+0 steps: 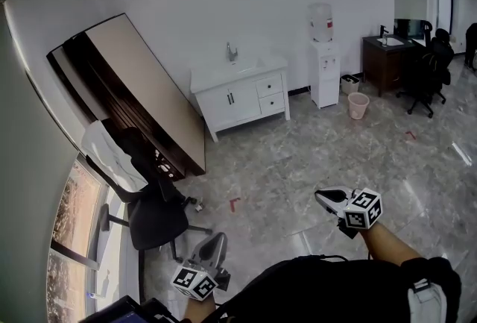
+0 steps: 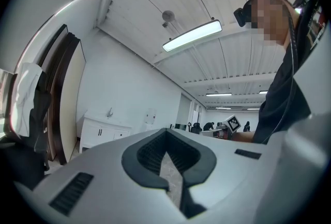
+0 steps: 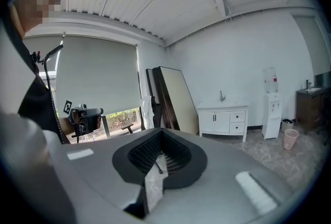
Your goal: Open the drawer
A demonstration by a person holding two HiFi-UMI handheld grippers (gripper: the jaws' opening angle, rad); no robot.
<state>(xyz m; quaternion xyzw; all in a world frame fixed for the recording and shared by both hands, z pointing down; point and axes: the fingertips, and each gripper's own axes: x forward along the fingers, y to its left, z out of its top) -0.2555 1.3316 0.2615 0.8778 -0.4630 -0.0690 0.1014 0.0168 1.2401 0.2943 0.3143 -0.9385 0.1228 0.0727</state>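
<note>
**A:** What takes up most of the head view?

**B:** A grey marbled floor (image 1: 298, 157). Tall board panels (image 1: 141, 83) lean on the wall at the upper left.

**A:** Where is the drawer?

**B:** A white sink cabinet (image 1: 231, 99) stands against the far wall, upper centre. Its two drawers (image 1: 270, 85) are stacked at its right end, both flush and closed. A water dispenser (image 1: 323, 60) stands just to its right.

**A:** And the grippers?

**B:** Both are low in the frame, well apart from the cabinet. The left gripper (image 1: 218, 238) is at the lower centre-left and the right gripper (image 1: 320, 197) is right of centre. Each has its jaws pressed together with nothing between them.
</note>
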